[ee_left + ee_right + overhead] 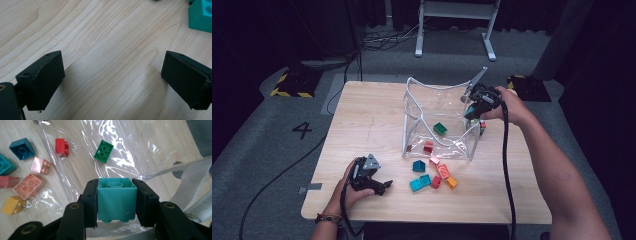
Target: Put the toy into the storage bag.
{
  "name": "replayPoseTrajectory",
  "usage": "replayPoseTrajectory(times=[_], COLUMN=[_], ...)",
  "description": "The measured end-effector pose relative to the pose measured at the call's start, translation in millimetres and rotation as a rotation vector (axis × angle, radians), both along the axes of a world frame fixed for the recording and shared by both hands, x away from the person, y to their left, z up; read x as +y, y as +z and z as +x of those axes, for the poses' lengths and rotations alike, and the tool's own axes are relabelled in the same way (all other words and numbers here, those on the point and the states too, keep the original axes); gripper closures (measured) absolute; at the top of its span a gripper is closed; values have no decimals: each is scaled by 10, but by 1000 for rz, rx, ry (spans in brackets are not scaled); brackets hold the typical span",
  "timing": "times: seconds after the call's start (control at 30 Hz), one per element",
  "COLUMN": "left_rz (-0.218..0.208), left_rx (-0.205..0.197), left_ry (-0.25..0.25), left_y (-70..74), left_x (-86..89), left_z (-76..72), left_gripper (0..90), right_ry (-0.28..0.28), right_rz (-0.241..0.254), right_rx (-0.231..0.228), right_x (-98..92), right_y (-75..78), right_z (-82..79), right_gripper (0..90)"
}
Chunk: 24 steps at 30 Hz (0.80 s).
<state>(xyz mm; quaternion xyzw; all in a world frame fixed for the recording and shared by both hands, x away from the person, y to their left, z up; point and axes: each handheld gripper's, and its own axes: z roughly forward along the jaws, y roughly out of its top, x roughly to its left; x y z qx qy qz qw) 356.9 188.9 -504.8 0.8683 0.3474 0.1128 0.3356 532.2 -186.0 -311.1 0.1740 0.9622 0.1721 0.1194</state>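
A clear plastic bag with a white rim stands open on the wooden table, with a green brick and a red brick inside. My right gripper hangs over the bag's right rim, shut on a teal brick held between both pads. In the right gripper view the green brick and red brick lie below on the bag's floor. My left gripper rests low over bare wood at the table's front left, jaws wide apart with nothing between them.
Loose bricks lie in front of the bag: dark teal, teal, pink, salmon, red and yellow. A teal brick corner sits beyond the left gripper. Cables trail off the table's front edge.
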Motion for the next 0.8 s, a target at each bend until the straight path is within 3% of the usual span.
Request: replayPoseTrajectory(times=[0.17,0.3,0.43,0.5,0.63,0.7,0.8], left_rz=[0,0,2,1,0,1,2], left_rx=[-2,-1,-7,-6,-4,-7,-7], left_ry=[0,0,0,0,0,0,-1], left_y=[-1,-1,-1,-2,-2,-2,-1], left_x=[0,0,1,1,0,1,1], left_z=[1,0,2,2,2,2,3], left_gripper=[50,50,50,50,50,50,50], right_ry=[0,-4,-5,-15,-2,-12,-21], right_rz=[5,55,192,233,363,455,534], right_rx=[-9,-32,-66,-85,-159,-194,-214], right_x=[-5,-35,-143,-202,-337,-434,-542], right_y=[-2,18,97,151,220,250,249], right_z=[-17,-31,-94,-152,-325,-435,-579], right_gripper=[551,505,480,464,423,417,393])
